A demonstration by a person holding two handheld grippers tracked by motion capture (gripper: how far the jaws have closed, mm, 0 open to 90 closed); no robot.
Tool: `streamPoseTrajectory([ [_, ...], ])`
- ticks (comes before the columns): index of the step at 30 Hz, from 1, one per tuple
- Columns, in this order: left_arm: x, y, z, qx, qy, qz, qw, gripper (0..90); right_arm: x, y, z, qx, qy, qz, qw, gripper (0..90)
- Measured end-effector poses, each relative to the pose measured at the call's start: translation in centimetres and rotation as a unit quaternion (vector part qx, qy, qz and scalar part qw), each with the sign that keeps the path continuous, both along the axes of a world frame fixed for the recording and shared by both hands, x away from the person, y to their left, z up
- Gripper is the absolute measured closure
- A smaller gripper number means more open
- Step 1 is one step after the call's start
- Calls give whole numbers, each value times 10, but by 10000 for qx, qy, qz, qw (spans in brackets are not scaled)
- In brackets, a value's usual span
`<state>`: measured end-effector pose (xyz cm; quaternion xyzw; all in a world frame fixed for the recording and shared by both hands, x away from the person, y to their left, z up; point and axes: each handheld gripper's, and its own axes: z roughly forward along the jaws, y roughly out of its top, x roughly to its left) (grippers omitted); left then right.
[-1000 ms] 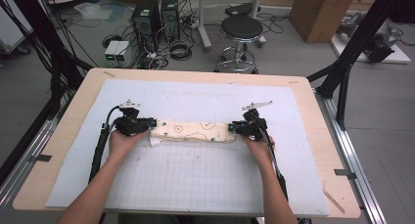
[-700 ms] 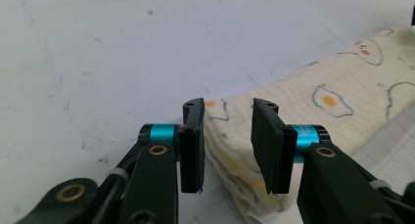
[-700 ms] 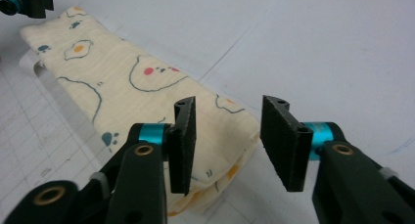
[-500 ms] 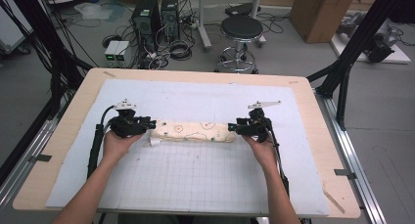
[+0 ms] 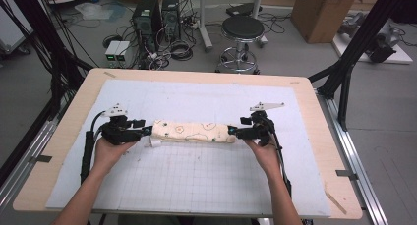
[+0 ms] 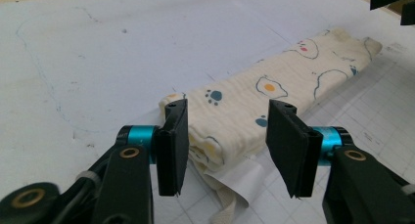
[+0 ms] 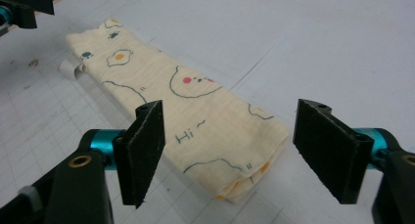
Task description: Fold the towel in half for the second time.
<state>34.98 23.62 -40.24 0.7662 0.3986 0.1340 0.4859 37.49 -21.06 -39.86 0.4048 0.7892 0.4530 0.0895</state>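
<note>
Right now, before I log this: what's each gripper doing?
Left gripper: open, jaws either side of the folded cloth end.
Right gripper: open, holding nothing.

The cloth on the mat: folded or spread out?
Folded. The cloth lies as a narrow strip between the two grippers, and its stacked layers show at the near end and at the other end.
</note>
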Motion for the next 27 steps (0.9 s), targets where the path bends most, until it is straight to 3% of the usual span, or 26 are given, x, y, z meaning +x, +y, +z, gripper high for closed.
streamPoseTrajectory([
  [4, -8, 2, 0, -5, -12, 34, 10000, 397, -7, 3, 2, -128, -140, 5, 9998, 212],
  [8, -15, 3, 1, 74, -43, -2, 10000, 342, -11, 4, 3, -113, -132, -60, 9998, 155],
  [12, -23, 3, 2, 154, -106, -66, 9998, 327, -15, 1, 2, -33, -153, -91, 9998, 128],
  [15, -27, 4, 3, 93, -190, -74, 9997, 326, -18, -1, 0, -11, -129, -103, 9999, 125],
  [20, -33, 8, -1, 53, -285, 9, 9996, 322, -25, -3, -7, -174, -172, -148, 9996, 125],
  [27, -42, 11, -4, 49, -309, 52, 9995, 314, -35, -8, -9, -103, -230, -206, 9995, 125],
])
